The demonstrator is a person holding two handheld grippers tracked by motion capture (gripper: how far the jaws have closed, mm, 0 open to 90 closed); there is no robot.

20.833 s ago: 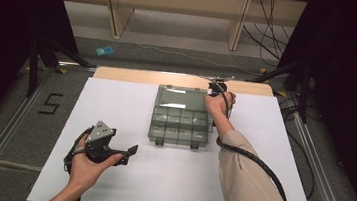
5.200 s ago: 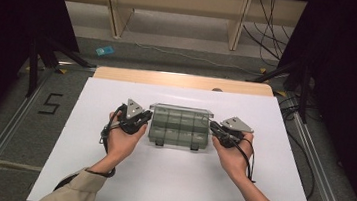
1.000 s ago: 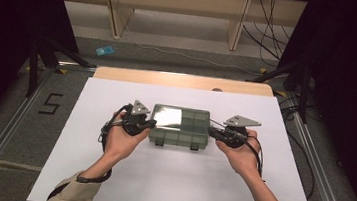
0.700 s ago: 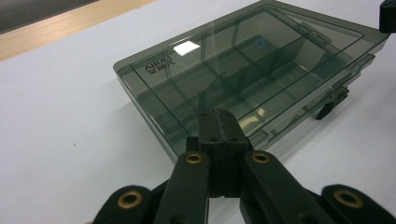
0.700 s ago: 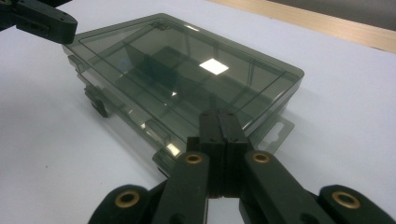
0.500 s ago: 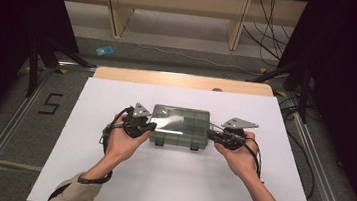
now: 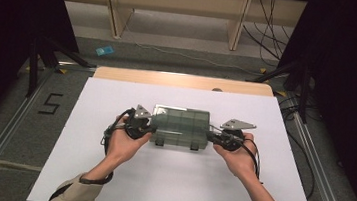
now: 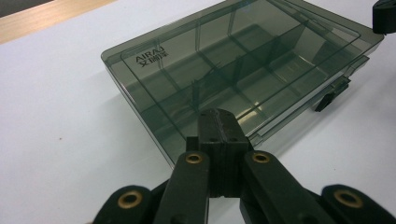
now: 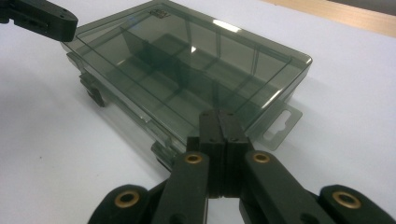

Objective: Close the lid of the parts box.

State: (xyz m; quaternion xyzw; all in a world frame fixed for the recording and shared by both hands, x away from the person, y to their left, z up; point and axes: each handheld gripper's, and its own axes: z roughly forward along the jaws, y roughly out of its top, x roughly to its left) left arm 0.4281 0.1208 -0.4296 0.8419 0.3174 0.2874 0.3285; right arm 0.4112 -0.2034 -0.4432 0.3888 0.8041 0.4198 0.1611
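Note:
A smoky see-through compartment box (image 7: 179, 127) lies flat on the white tabletop (image 7: 172, 185), its lid down and two black latches (image 7: 194, 146) on the near side. Its dividers show through the lid (image 8: 243, 79), and the compartments look empty (image 9: 187, 79). My left gripper (image 7: 151, 128) is shut, tips against the box's left end (image 8: 219, 121). The right gripper (image 7: 209, 135) is also shut, tips at the right end beside the hang tab (image 9: 218, 122). Nothing is between either pair of jaws.
A wooden strip (image 7: 183, 81) runs along the table's far edge. Metal rails (image 7: 311, 159) flank the table on both sides. On the floor beyond lie a small blue item (image 7: 105, 51) and cables (image 7: 269, 34), with shelving legs behind.
In the oldest frame the lid stood open, with the right gripper at the back. Now the lid is down and both grippers sit at the box's ends. The last second shows no visible movement.

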